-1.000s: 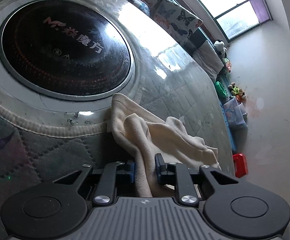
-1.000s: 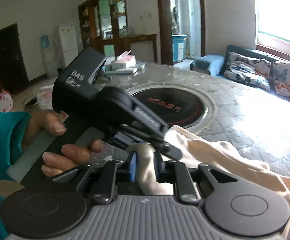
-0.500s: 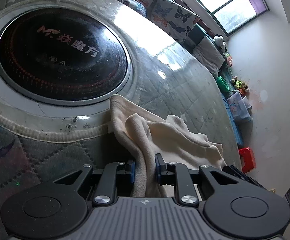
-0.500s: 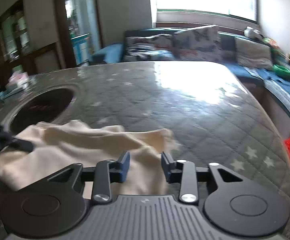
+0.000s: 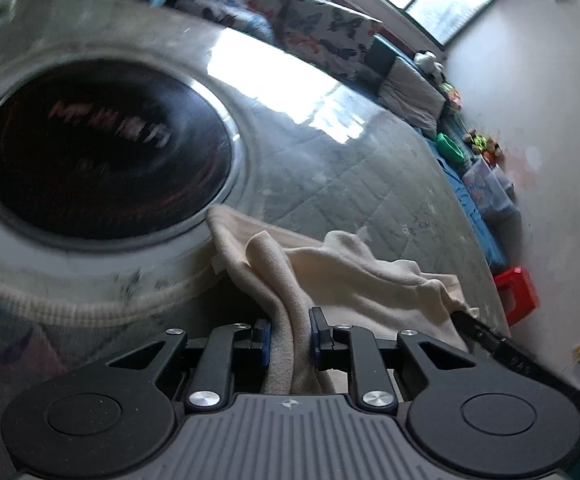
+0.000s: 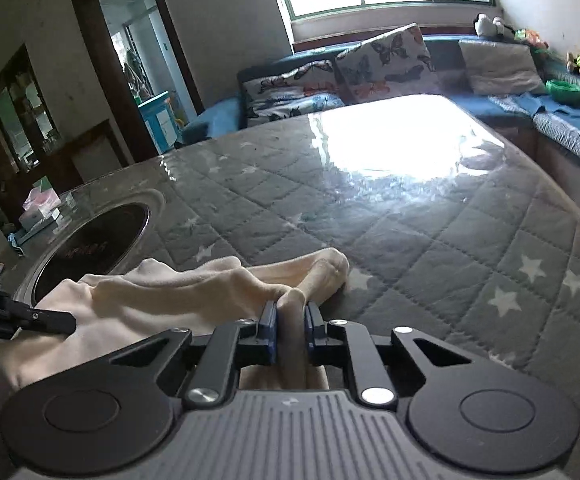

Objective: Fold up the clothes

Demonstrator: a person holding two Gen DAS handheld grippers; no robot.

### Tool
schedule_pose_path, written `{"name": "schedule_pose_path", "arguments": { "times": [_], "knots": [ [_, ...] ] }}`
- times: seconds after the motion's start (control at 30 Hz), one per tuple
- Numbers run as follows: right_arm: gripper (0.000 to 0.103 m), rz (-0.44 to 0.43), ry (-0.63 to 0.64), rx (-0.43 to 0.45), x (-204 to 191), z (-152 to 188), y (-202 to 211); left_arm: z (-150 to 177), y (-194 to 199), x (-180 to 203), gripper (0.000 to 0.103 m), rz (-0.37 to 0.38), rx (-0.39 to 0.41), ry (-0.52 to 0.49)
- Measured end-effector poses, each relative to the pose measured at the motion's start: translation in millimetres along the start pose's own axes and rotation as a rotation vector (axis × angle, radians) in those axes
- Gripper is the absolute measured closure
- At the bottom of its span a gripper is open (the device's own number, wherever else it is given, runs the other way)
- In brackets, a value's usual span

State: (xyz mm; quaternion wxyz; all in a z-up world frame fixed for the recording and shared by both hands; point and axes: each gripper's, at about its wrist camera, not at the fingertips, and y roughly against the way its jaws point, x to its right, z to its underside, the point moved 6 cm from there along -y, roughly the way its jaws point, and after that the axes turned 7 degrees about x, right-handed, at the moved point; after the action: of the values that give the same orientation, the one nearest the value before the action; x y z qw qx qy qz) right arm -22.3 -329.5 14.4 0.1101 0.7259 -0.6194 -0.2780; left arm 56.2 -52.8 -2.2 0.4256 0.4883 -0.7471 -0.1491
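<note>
The quilted grey surface (image 6: 430,240) with its white stars fills most of what I see, a round black cooktop (image 5: 101,152) set into it and a sofa with butterfly cushions (image 6: 386,60) under the window behind. The change that matters is on my right side: half a second ago the right tongs (image 6: 291,322) stood apart just above the cream garment (image 6: 193,292), and now they are pinched together on a fold of it near its far end. My left tongs (image 5: 290,332) have kept their bite on the other bunch of cloth throughout, though the left view is smeared, so I judge that hand is moving. With both ends gripped, I reckon I am set to lift and spread the garment or carry one edge over the other; nothing is folded yet, as it lies crumpled on the surface beside the cooktop. The right view shows me the open stretch of surface ahead where a fold could be laid, plus the tip of the left tool lying over the cloth. The left view instead gives the cloth's near edge right by the cooktop's rim, and a red stool (image 5: 516,294) down on the floor.
</note>
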Motion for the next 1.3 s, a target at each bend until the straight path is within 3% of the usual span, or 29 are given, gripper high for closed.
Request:
{"name": "schedule_pose_path", "arguments": {
  "times": [0.33,0.83,1.0,1.1,1.3],
  "knots": [
    [0.093,0.087,0.047,0.142,17,-37,47,-12,-28,68,0.085,0.069,0.000,-0.190],
    [0.093,0.351,0.055,0.197,106,-67,70,7,-107,169,0.084,0.171,-0.085,-0.284],
    [0.090,0.441,0.036,0.119,139,-50,54,17,-121,171,0.075,0.129,-0.109,-0.301],
    [0.090,0.479,0.019,0.090,148,-42,49,15,-117,166,0.060,0.113,-0.095,-0.318],
    [0.089,0.366,0.055,0.091,118,-50,33,12,-107,166,0.051,0.076,-0.061,-0.372]
  ]
}}
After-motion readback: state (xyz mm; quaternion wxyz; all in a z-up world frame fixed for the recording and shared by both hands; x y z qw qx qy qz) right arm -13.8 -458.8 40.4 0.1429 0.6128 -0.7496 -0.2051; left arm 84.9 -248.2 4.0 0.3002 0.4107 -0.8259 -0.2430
